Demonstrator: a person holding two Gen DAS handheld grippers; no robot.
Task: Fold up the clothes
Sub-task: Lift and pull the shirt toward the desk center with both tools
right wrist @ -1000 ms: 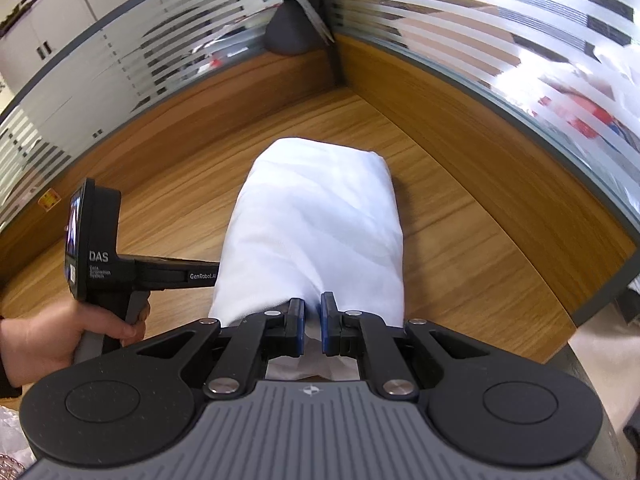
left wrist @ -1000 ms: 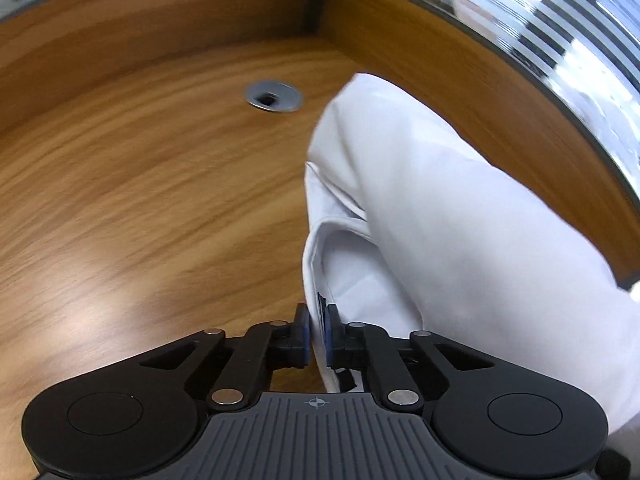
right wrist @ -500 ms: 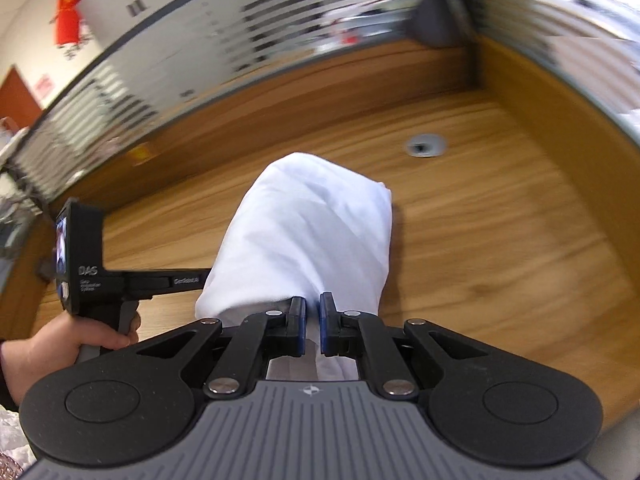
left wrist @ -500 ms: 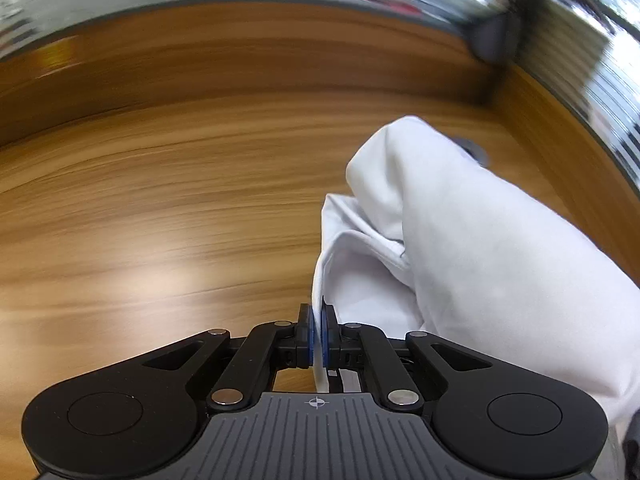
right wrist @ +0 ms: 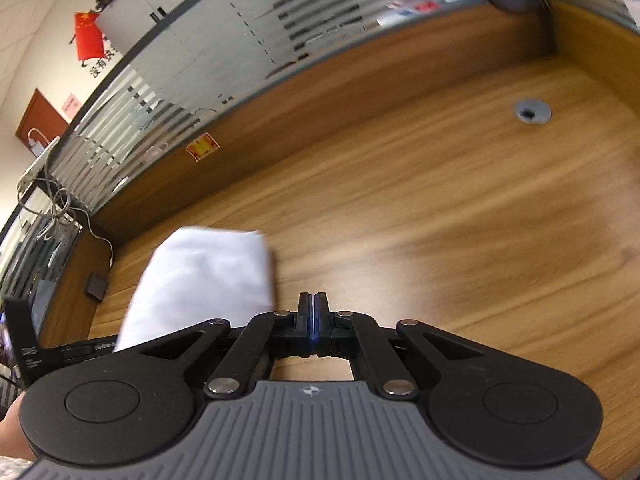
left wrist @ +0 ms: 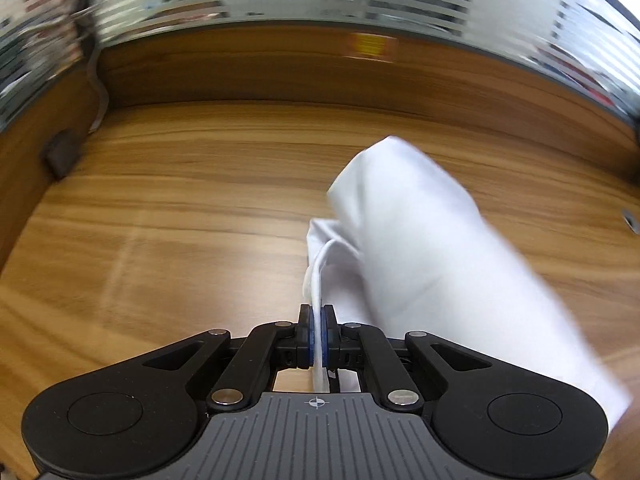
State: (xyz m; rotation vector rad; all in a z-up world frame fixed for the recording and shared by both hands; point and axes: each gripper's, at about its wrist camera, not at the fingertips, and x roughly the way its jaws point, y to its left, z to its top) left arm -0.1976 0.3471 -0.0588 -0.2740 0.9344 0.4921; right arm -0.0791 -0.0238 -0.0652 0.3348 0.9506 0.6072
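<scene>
Listing the contents of a wood-grain table (left wrist: 192, 208) bounded by low wooden walls topped with striped frosted glass panels (right wrist: 192, 92).

Item one: white garment (left wrist: 420, 248), folded into a long bundle. It runs from the left hand-held gripper (left wrist: 318, 332) up and to the right across the left wrist view, its far end resting on the table. One white edge passes between the blue pads (left wrist: 307, 338), which are clamped together on it.

Item two: right hand-held gripper (right wrist: 314, 320). Its jaws are pressed fully together with nothing between them; bare wood shows beyond the tips. In this view the same garment (right wrist: 208, 276) lies to the left of the tips, clear of them, its lower end hidden behind the gripper body.

Item three: the left tool's black handle (right wrist: 24, 332), at the lower left edge of the right wrist view, with part of a hand (right wrist: 16, 432) below it.

Item four: round grey cable grommet (right wrist: 532, 112), set in the table near the far right corner, well apart from the garment.

Item five: small dark box (right wrist: 96, 286) fixed to the left wall, with a white cable (right wrist: 102, 240) leading up from it.

Item six: red and yellow sticker (right wrist: 203, 146) on the far wall.
</scene>
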